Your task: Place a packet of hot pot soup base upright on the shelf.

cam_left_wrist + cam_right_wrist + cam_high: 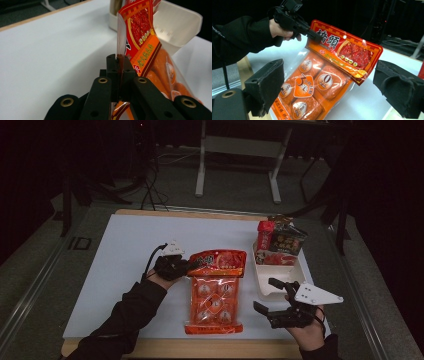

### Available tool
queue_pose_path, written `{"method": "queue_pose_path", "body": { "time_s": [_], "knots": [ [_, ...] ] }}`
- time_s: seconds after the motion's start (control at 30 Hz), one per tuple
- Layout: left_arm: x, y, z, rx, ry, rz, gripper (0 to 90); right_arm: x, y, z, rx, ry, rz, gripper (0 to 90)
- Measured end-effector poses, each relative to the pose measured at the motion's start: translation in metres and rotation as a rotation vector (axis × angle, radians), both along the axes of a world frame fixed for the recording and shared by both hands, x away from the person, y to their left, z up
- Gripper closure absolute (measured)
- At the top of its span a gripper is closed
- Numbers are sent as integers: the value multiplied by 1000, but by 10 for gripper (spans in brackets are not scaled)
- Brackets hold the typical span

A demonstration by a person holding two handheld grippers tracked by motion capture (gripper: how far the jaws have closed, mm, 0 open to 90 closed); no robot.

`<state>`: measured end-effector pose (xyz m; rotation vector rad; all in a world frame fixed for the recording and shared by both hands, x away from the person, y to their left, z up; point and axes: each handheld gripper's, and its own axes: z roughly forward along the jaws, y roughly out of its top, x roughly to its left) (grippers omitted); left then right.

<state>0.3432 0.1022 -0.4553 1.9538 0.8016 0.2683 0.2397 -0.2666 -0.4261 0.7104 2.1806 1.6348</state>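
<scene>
From above I count one shiny orange plastic snack bag (215, 290) lying left of one white plastic tray (278, 276); two packets stand in the tray. My left gripper (192, 266) pinches the bag's top corner. My right gripper (270, 296), near the tray, gapes wide and empty.

Left gripper view: both black jaws squeeze the bag's thin edge (119, 37).

Right gripper view: I see four round cakes inside the bag (322, 82).
</scene>
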Motion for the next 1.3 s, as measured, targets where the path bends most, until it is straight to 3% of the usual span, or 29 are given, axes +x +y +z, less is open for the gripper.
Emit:
{"method": "queue_pose_path", "body": {
  "time_s": [0.3,0.43,0.53,0.87,1.0,1.17,1.3],
  "knots": [
    [-16,-4,17,-17,-44,-28,897,-1,-4,4,29,-18,-45,92],
    [-21,-5,21,-32,-51,-40,897,-1,-4,4,13,-27,-54,92],
    [-28,-6,27,-42,-69,-57,898,2,-5,3,3,6,-56,95],
    [-46,-13,40,-61,-109,-92,898,2,-3,3,-10,3,-58,96],
    [-54,-17,45,-59,-145,-109,900,2,-4,4,-1,7,-59,96],
    [-69,-25,56,-53,-206,-152,900,1,-9,6,8,-24,-69,128],
    [-81,-30,67,-89,-246,-158,900,0,-13,9,7,-39,-82,137]
  ]
}}
